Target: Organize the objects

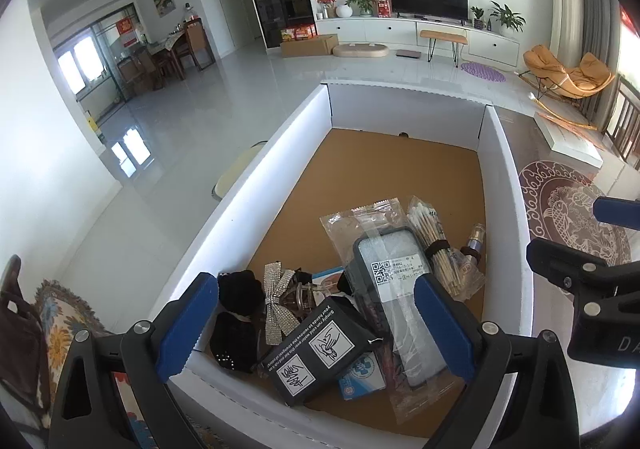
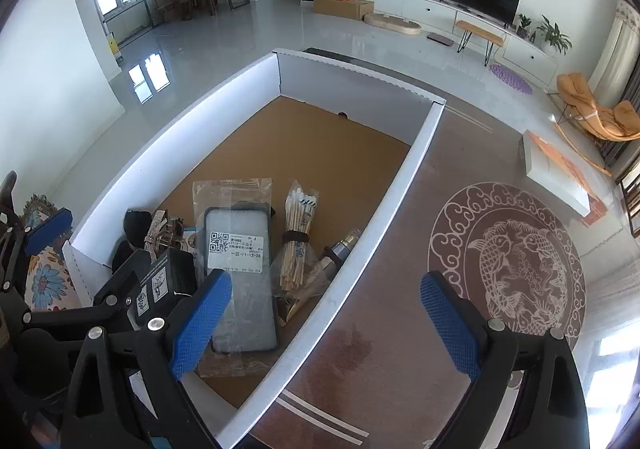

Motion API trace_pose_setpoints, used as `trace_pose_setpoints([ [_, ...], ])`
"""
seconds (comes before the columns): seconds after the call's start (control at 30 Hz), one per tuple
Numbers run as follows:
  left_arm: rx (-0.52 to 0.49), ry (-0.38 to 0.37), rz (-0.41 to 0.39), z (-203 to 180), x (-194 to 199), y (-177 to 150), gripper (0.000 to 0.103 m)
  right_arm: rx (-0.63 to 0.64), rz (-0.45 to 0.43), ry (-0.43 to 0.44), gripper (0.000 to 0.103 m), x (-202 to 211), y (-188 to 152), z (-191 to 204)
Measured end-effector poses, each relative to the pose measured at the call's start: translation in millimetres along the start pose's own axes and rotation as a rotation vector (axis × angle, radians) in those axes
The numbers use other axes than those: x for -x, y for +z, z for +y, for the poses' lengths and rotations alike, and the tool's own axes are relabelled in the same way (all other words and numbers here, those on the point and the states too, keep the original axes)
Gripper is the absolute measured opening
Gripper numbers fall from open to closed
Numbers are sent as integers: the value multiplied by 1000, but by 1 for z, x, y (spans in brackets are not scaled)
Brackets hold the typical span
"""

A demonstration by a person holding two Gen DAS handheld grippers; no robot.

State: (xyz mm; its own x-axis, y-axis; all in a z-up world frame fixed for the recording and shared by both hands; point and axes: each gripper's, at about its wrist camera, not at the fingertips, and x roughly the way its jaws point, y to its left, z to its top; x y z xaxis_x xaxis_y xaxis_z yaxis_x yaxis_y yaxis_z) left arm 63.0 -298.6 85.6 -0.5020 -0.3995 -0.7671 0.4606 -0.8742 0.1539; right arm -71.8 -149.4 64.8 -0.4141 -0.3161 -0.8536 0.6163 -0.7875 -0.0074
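Both the left gripper (image 1: 316, 325) and right gripper (image 2: 326, 323) gape wide, empty, above the white-walled box (image 1: 296, 145); bagged phone case (image 1: 394, 269) lies lower centre, upper floor bare.

Brown table (image 2: 400, 329) with a fish medallion (image 2: 508, 261) at 3 o'clock. Directly on it: white box (image 2: 384, 185) at 10 o'clock, flat white carton (image 2: 560, 173) at 2 o'clock.

The black box (image 1: 320, 353) reads "Simply rub cold water over this bar"; the phone case (image 2: 240, 273) label carries a QR code.
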Motion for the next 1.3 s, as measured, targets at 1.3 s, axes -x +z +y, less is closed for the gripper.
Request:
trace_pose_setpoints([
  [1.3,108,18,2,26,2,6,100,-10,43,-25,96,13,3,19],
])
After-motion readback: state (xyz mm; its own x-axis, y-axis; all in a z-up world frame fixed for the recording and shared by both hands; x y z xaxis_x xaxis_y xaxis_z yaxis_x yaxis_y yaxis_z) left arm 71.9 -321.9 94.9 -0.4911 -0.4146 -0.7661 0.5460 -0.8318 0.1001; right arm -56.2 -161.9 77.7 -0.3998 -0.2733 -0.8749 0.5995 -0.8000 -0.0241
